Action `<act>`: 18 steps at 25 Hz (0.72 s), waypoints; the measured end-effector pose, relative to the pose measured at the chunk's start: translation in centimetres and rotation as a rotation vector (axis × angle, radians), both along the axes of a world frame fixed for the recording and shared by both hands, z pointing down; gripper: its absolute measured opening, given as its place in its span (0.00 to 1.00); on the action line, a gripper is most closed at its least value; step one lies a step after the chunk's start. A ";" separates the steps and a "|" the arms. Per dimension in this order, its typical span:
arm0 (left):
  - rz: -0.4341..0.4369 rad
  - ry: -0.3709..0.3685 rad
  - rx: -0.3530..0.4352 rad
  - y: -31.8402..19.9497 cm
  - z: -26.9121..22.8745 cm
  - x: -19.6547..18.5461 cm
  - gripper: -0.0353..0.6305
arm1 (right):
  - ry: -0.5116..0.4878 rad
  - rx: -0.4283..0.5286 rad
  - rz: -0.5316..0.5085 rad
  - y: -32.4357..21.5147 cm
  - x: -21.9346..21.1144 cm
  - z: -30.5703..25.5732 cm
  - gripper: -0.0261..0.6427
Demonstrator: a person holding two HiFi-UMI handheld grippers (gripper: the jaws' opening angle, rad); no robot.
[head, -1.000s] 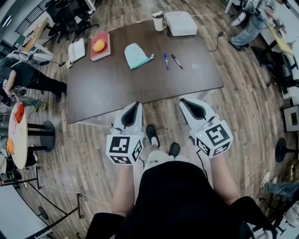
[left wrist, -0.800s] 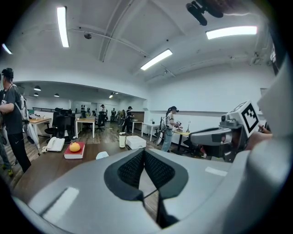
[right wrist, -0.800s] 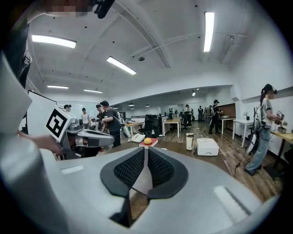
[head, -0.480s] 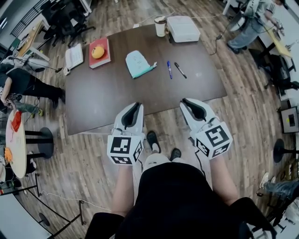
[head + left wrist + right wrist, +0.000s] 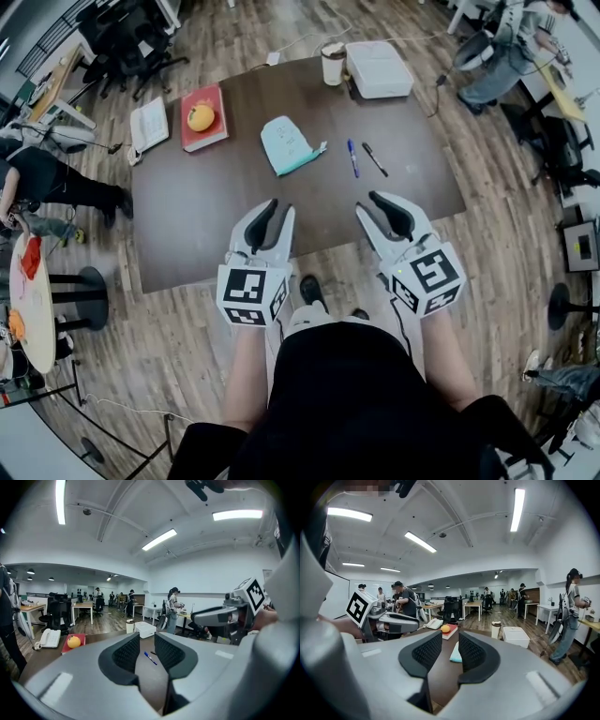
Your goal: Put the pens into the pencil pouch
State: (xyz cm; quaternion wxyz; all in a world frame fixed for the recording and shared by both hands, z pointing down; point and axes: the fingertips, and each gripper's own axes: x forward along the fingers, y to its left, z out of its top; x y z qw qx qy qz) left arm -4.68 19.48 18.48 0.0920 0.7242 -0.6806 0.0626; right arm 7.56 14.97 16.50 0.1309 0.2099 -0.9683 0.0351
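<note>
Brown surface (image 5: pixel 206 216) is now closer under the left gripper (image 5: pixel 277 208) and right gripper (image 5: pixel 372 202), whose fingers (image 5: pixel 123 652) have just been opening and stand apart, empty, while the pencil pouch (image 5: pixel 289 145), blue pen (image 5: pixel 352 157) and black pen (image 5: pixel 375 159) lie untouched ahead, so I judge picking comes next.

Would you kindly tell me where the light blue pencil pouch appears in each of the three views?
Head view: the pencil pouch lies on the dark table, upper middle of the picture.
Left gripper view: not in it.
Right gripper view: low centre, seen through the gap between the jaws.
Shared landmark: the orange fruit, upper left in the head view, lower left in the left gripper view, centre in the right gripper view.
</note>
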 end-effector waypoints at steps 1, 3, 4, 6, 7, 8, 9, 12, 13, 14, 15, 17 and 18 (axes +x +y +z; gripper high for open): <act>0.011 -0.005 -0.002 -0.3 0.1 -0.5 0.19 | 0.002 0.000 0.003 -0.2 -0.6 0.0 0.18; 0.028 -0.010 -0.005 -1.0 0.2 -1.3 0.20 | 0.006 -0.001 0.010 -0.7 -1.6 0.1 0.19; 0.035 -0.009 -0.008 -1.4 0.3 -1.7 0.21 | 0.007 -0.002 0.012 -1.0 -2.0 0.1 0.19; 0.047 -0.010 -0.016 -2.2 0.7 -2.4 0.22 | 0.012 -0.004 0.020 -1.9 -2.6 0.3 0.20; 0.053 -0.013 -0.021 -2.6 0.9 -2.7 0.23 | 0.015 -0.006 0.026 -2.3 -2.9 0.3 0.21; 0.059 -0.017 -0.026 -2.9 1.1 -2.9 0.24 | 0.017 -0.008 0.032 -2.7 -3.2 0.4 0.21; 0.064 -0.020 -0.031 -3.1 1.3 -3.2 0.24 | 0.019 -0.009 0.037 -2.9 -3.6 0.5 0.21; 0.080 -0.017 -0.045 -3.4 2.0 -4.4 0.25 | 0.029 -0.011 0.049 -3.5 -4.8 0.7 0.22; 0.084 -0.016 -0.049 -3.5 2.2 -4.7 0.25 | 0.030 -0.011 0.053 -3.6 -5.1 0.8 0.22; 0.088 -0.016 -0.051 -3.6 2.4 -5.1 0.25 | 0.030 -0.013 0.057 -3.7 -5.5 0.9 0.22; 0.091 -0.017 -0.054 -3.7 2.6 -5.4 0.25 | 0.030 -0.014 0.060 -3.8 -5.7 1.1 0.22; 0.097 -0.019 -0.060 -4.0 3.0 -5.8 0.25 | 0.037 -0.020 0.067 -4.0 -6.0 1.4 0.22; 0.100 -0.018 -0.064 -4.2 3.2 -5.9 0.25 | 0.042 -0.025 0.071 -4.0 -6.0 1.6 0.22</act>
